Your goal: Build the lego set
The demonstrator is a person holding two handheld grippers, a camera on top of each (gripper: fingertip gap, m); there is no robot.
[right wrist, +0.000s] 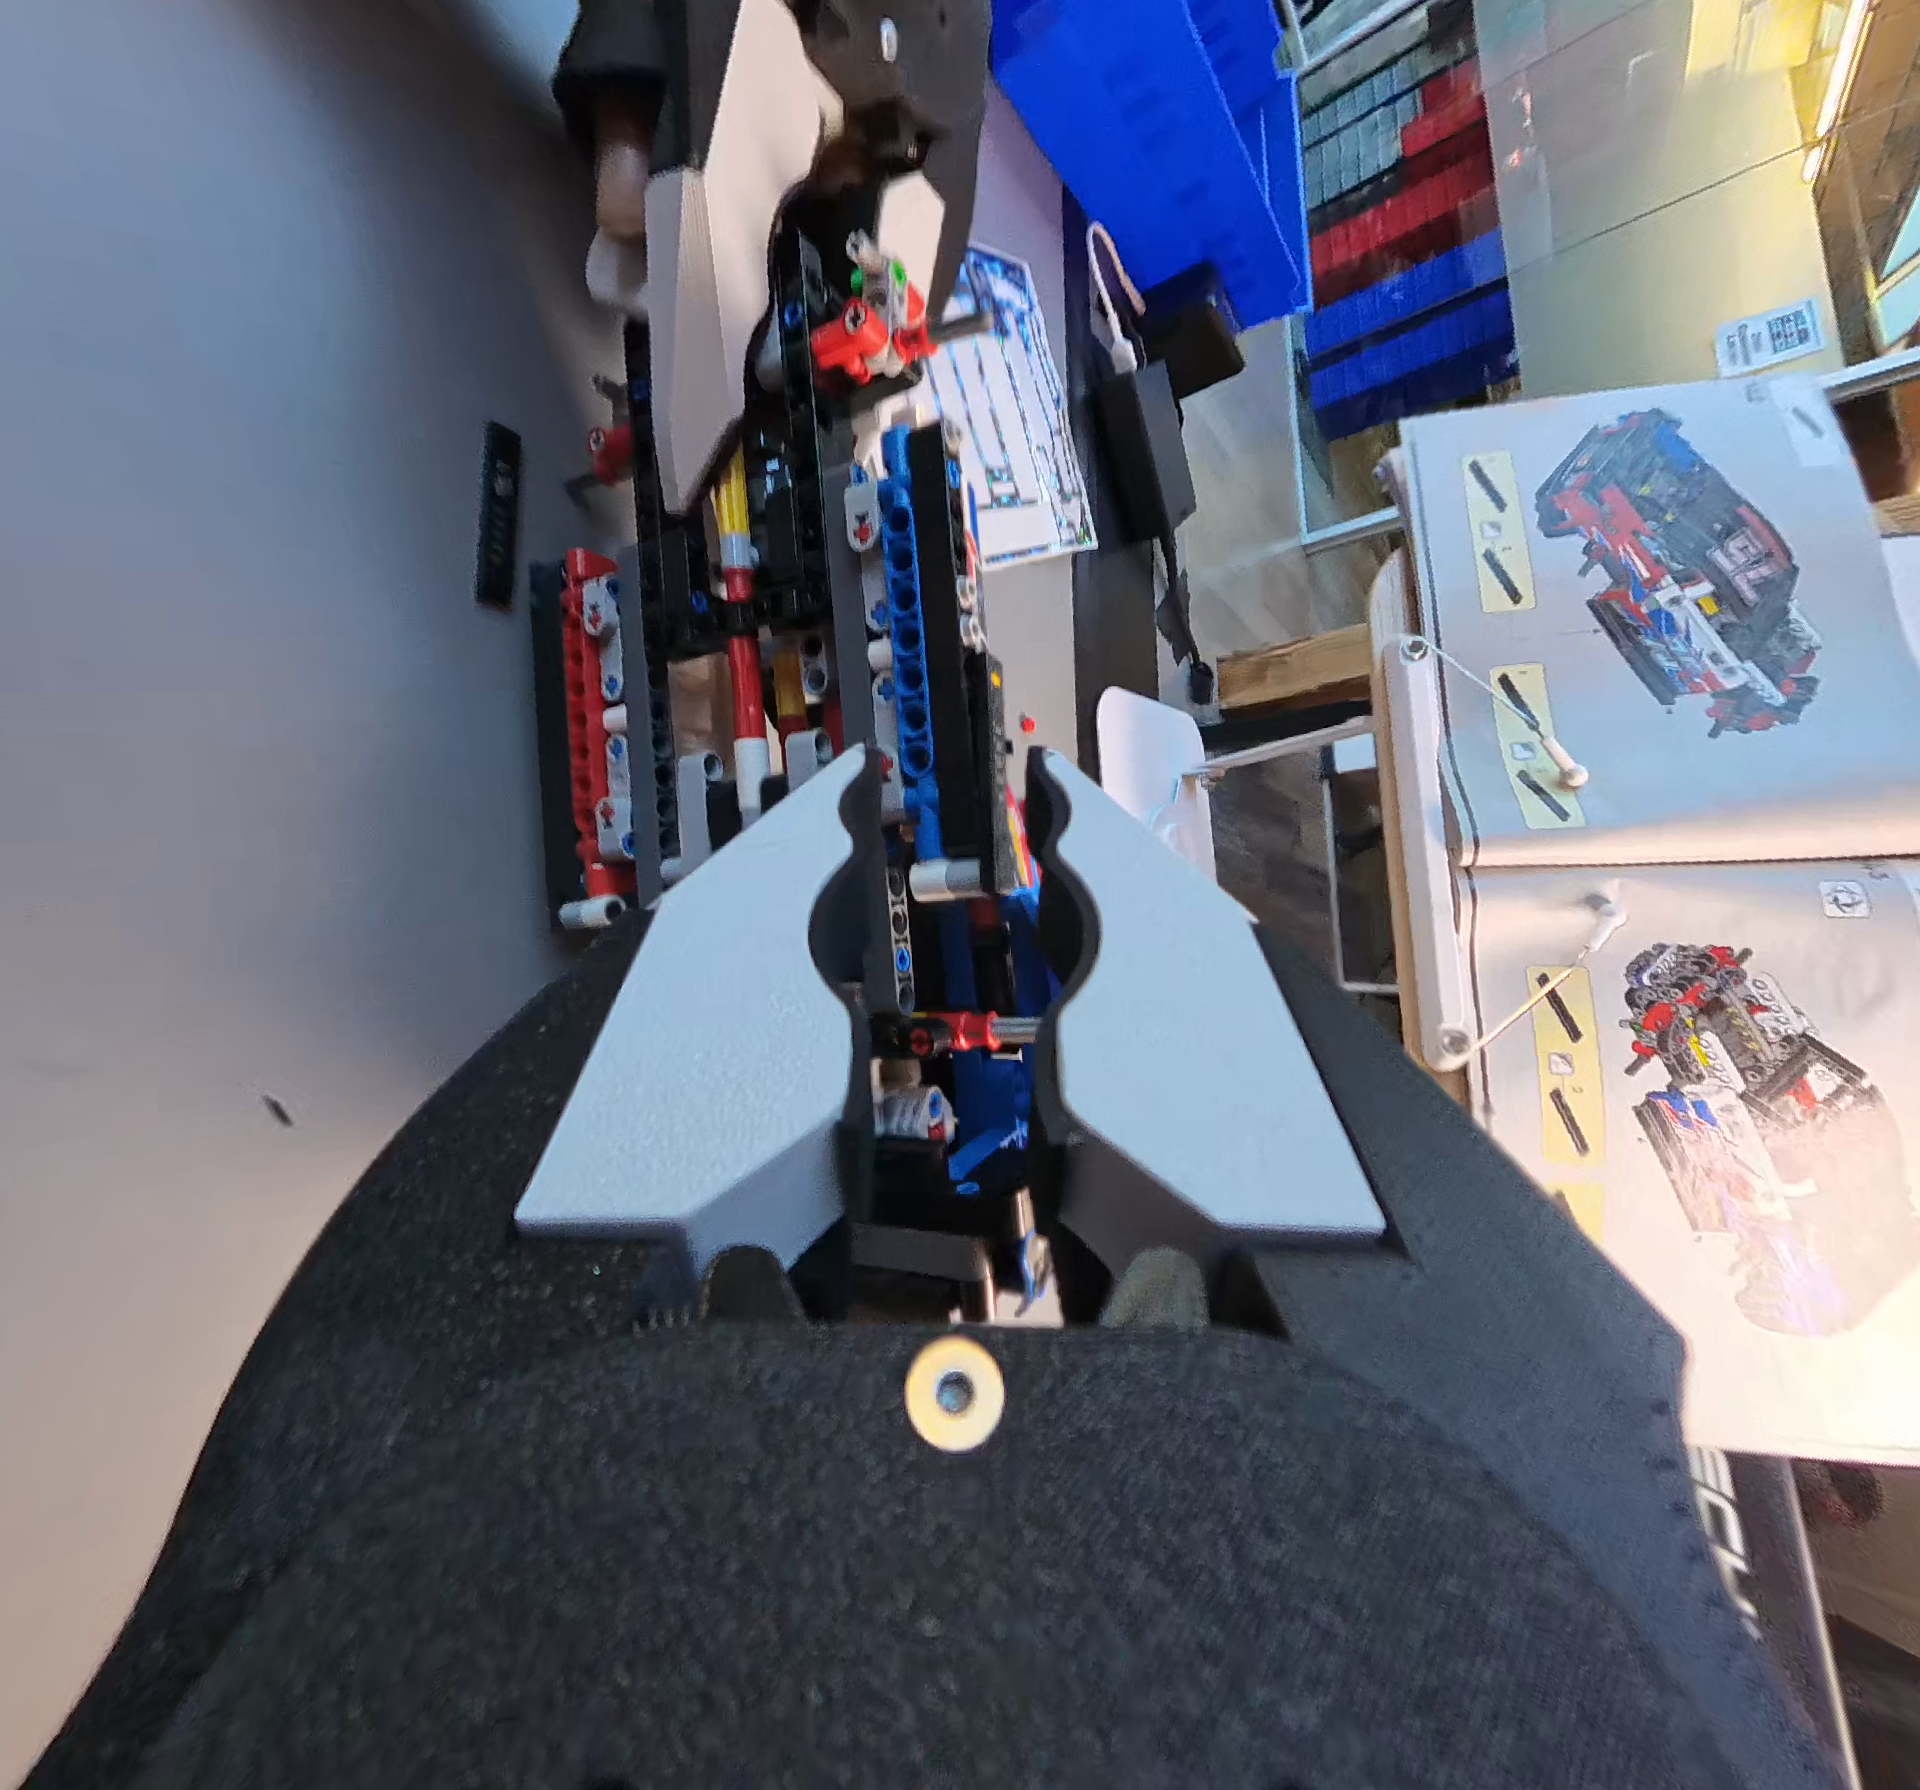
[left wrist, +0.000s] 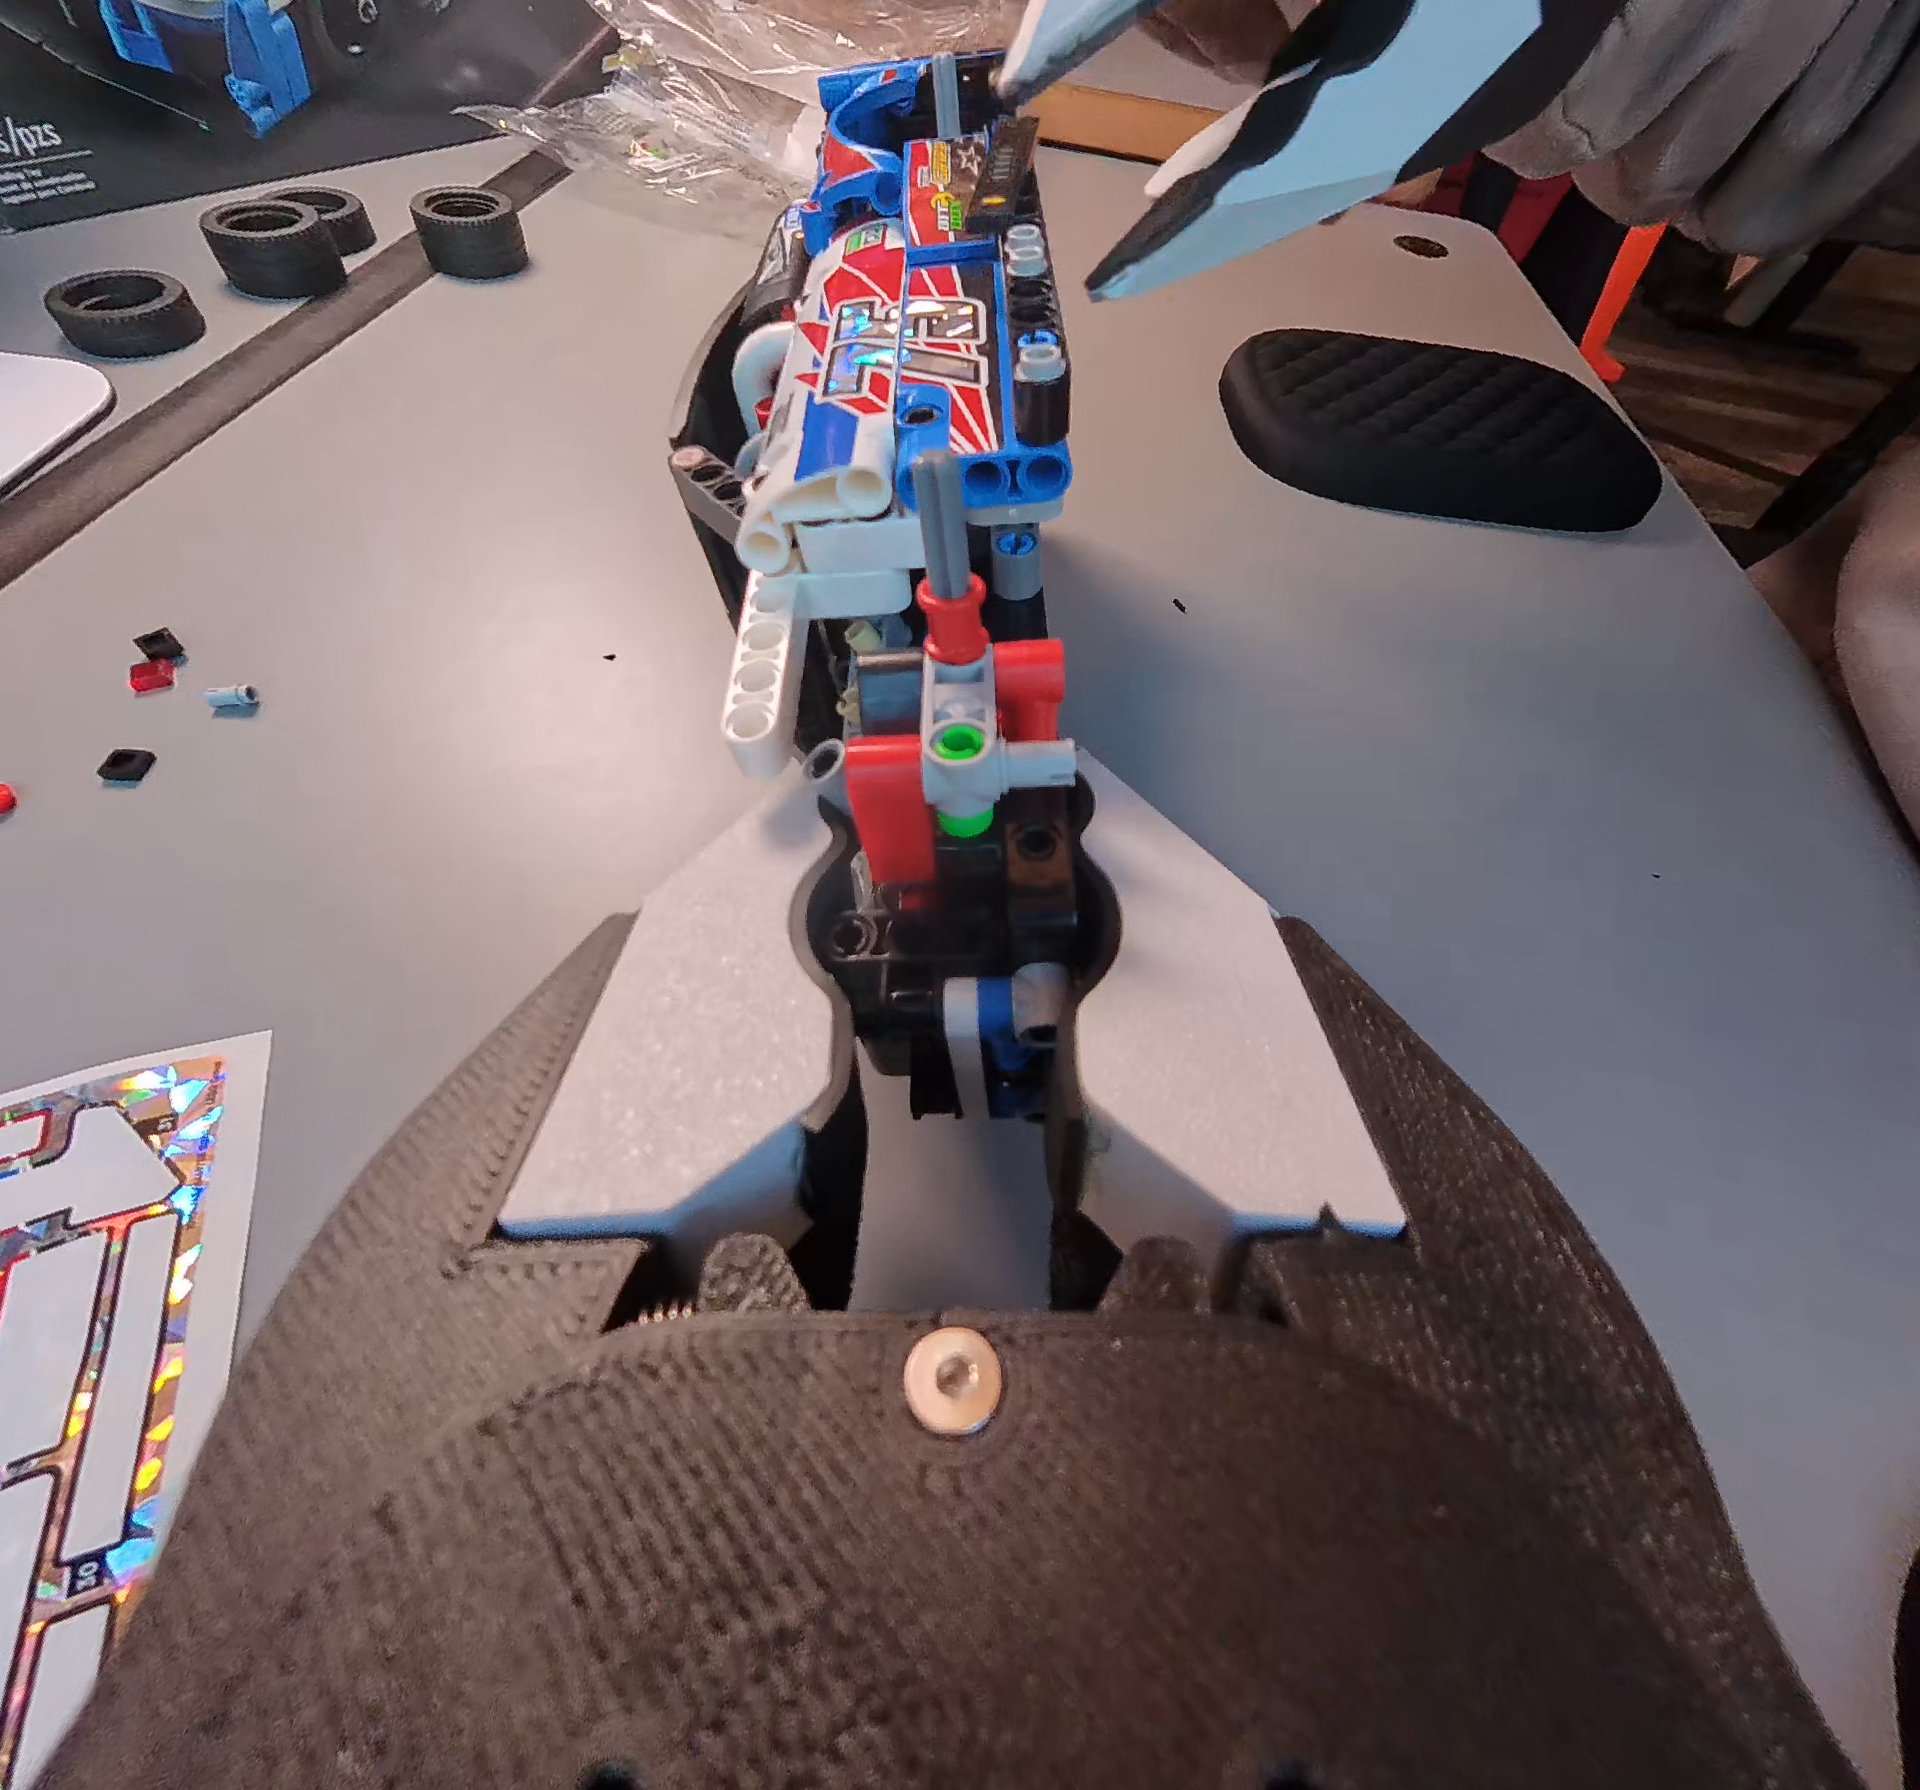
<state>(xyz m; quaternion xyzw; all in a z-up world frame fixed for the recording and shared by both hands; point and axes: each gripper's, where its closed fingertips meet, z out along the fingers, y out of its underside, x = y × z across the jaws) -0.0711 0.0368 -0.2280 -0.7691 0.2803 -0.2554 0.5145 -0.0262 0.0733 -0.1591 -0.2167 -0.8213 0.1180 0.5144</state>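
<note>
The half-built lego car (left wrist: 914, 410) is sitting pinched in the left gripper (left wrist: 951, 909), stretching ahead. The right gripper (left wrist: 1049, 182) is spreading around its far end. Only the right wrist view is showing the instruction booklet (right wrist: 1683, 805) right of that claw; only the left, loose tyres (left wrist: 270, 249) far left.

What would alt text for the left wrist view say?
The left gripper clamps one end of a half-built toy car above a grey table; the right gripper, open, touches its far end. Four loose tyres lie behind.
</note>
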